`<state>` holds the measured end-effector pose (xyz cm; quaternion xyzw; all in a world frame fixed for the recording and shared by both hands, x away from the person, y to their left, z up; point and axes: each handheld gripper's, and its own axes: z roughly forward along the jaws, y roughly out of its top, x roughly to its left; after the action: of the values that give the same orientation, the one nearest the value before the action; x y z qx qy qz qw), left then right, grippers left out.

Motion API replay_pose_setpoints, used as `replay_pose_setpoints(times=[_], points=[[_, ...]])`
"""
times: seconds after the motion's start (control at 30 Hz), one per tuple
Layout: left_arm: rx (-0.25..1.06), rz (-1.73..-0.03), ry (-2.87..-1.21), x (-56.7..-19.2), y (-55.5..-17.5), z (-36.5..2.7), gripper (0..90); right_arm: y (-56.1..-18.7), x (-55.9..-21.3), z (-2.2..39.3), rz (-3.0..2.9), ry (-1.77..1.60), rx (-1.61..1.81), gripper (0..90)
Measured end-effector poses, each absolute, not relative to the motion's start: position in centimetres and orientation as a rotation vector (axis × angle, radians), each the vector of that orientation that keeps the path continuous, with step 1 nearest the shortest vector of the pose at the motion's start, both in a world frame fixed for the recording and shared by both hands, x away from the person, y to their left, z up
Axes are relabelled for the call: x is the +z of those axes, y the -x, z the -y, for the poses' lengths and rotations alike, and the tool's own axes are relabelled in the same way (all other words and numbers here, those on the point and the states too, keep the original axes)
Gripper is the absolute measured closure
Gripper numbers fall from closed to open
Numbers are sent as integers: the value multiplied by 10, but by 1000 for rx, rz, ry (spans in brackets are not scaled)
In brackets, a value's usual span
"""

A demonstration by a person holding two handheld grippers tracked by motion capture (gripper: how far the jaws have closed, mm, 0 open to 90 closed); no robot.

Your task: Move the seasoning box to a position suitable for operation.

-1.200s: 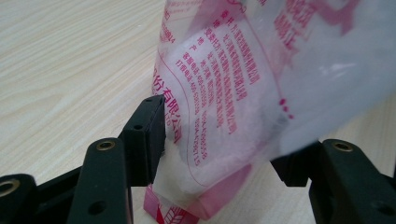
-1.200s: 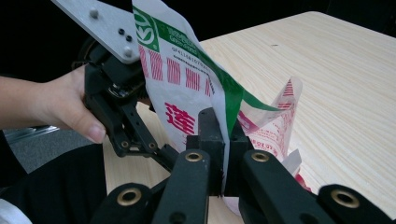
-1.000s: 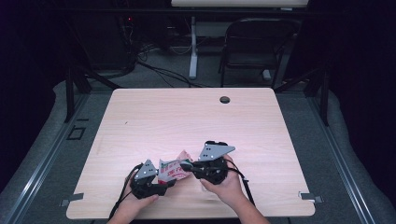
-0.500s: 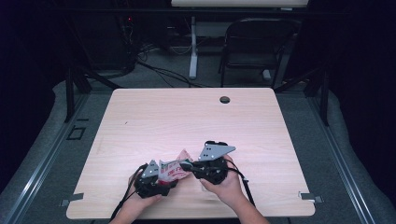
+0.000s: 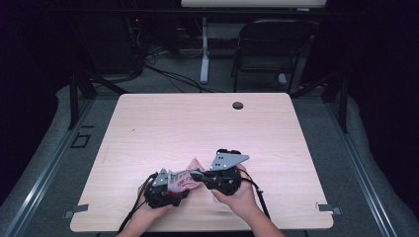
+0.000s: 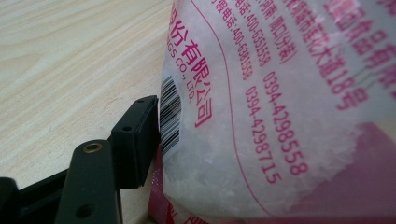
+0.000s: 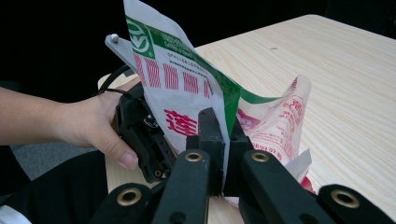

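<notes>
One bag [image 5: 185, 178] on the table [image 5: 197, 128], near the front edge, and both grippers are on it. The right gripper [image 7: 223, 140] has its jaws clamped tight on a flap of the bag, green-and-red print pinched flat between the pads, with the bag rising crumpled above them. The left gripper [image 5: 165, 190] has just been opening: in its own view one jaw stands just beside the barcode edge of the bag, and the bag sits between the jaws. The other jaw is hidden behind the plastic, so whether any pad presses there is hard to say; it looks spread and loose to me.

Here is the risk: with the left side released, the whole bag hangs from that one thin pinch on the right. A quick pull could tear the film or let it slide out of the pads. If the left closes again blind, it may catch a single layer, or two layers together, and a tug would then crease the bag rather than open it. The trailing cables near the front edge could also snag.

The count: one bag, two grippers, two hands, one table with one round hole [image 5: 237, 105] at the far side.
</notes>
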<state>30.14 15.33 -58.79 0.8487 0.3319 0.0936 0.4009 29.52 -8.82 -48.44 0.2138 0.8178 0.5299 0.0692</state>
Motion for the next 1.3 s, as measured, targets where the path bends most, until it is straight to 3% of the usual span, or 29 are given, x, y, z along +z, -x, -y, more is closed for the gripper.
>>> replay_pose_setpoints(times=[0.33, 0.6, 1.3], points=[[267, -820, -2165, -588, -301, -152, 427, -295, -485, 88, -2462, -638, 1599, 900], [301, -801, -2170, -587, -299, -151, 540, -293, -484, 88, -2465, -632, 1592, 900], [384, -767, -2200, -579, -295, -152, 618, -293, -486, 94, -2473, -638, 1619, 884]])
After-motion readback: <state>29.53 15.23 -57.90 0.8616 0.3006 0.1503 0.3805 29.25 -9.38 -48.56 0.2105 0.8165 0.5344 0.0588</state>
